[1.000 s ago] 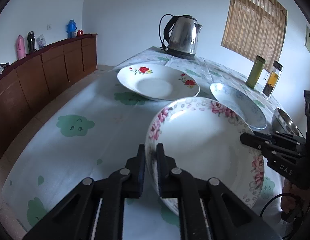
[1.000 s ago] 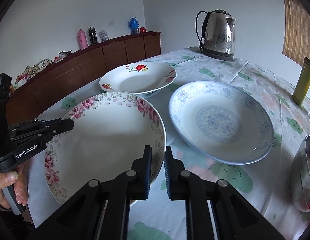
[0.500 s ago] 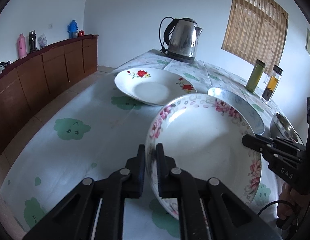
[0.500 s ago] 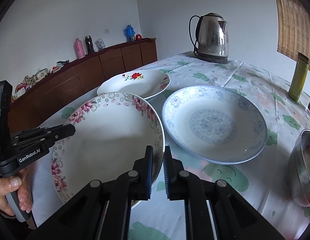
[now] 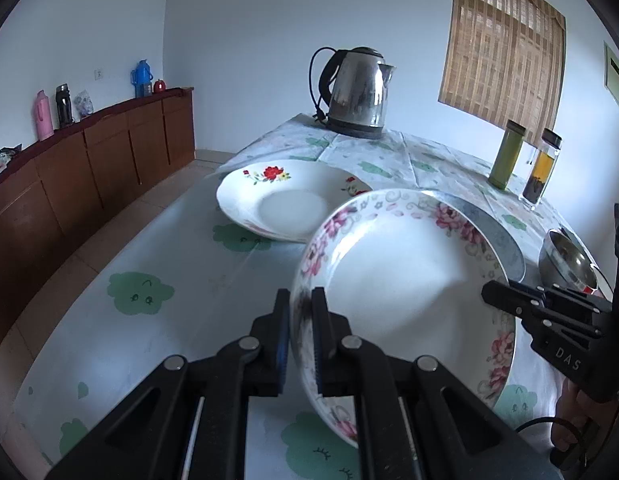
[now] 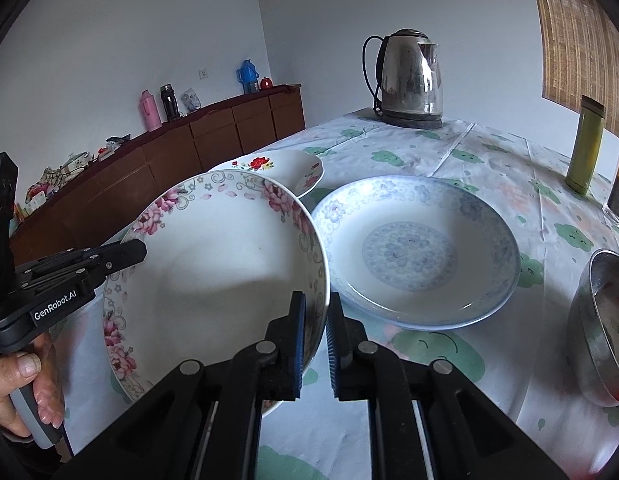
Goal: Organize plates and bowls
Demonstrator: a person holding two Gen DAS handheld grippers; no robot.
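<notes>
A white plate with pink flowers on its rim [image 5: 405, 276] [image 6: 225, 264] is held above the table between both grippers. My left gripper [image 5: 300, 320] is shut on its left rim. My right gripper [image 6: 315, 320] is shut on its right rim. A blue-patterned plate [image 6: 417, 248] lies flat to the right, partly hidden behind the held plate in the left wrist view [image 5: 493, 236]. A white plate with red flowers [image 5: 281, 200] [image 6: 285, 166] lies further back on the table.
A steel kettle [image 5: 357, 92] [image 6: 411, 80] stands at the table's far end. A green bottle [image 5: 506, 154] and a glass jar [image 5: 540, 172] stand at the right. A steel bowl [image 6: 605, 328] sits near the right edge. A wooden sideboard [image 5: 89, 168] lines the left wall.
Both grippers have raised the pink-flowered plate off the table. It now covers more of the blue plate and the red-flowered plate behind it.
</notes>
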